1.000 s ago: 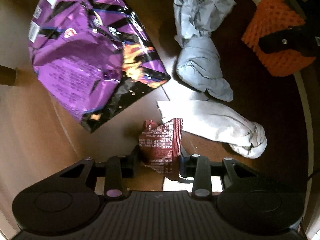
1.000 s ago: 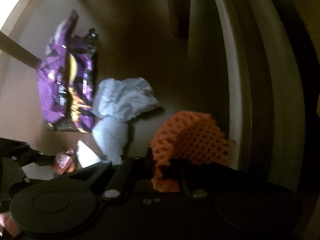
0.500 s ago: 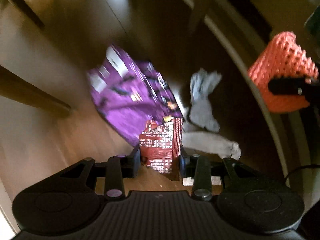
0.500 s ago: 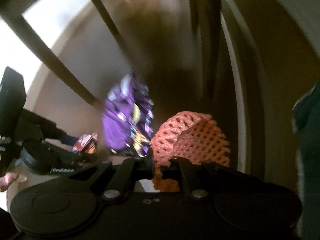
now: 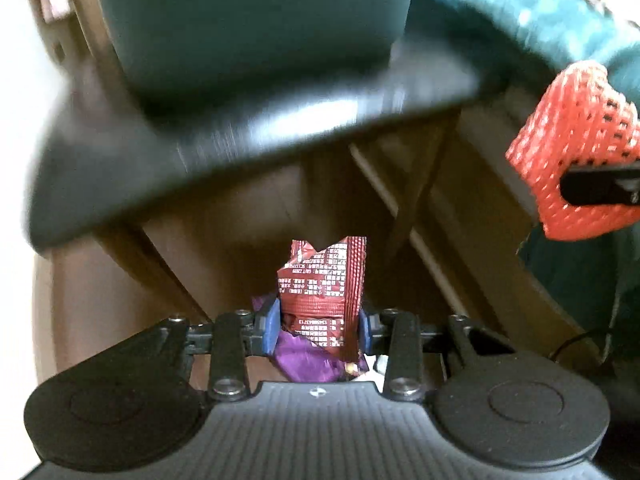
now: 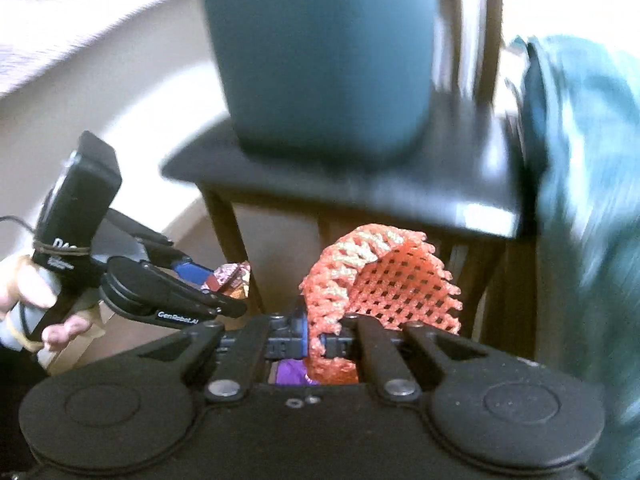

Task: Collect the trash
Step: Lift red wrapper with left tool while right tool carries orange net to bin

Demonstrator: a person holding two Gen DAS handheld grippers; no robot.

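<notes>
My left gripper (image 5: 318,326) is shut on a small red wrapper (image 5: 326,280) printed with white text, which stands up between the blue pads. In the right wrist view that same left gripper (image 6: 208,280) shows at the left, held by a hand. My right gripper (image 6: 320,340) is shut on an orange foam net (image 6: 384,280), pinching its lower edge; the orange foam net (image 5: 576,152) also hangs at the right of the left wrist view. A dark teal bin (image 6: 324,56) stands on a black stool (image 6: 460,192) just ahead. The purple snack bag (image 5: 304,360) lies far below.
The stool's dark legs (image 5: 416,204) run down to a brown wooden floor (image 5: 100,312). A teal cloth (image 6: 588,200) hangs at the right beside the stool. A pale wall (image 6: 80,92) fills the left background.
Both grippers have risen from the floor with the wrapper and the net held. The purple bag and grey cloths dropped out of sight below; the stool and teal bin came into view.
</notes>
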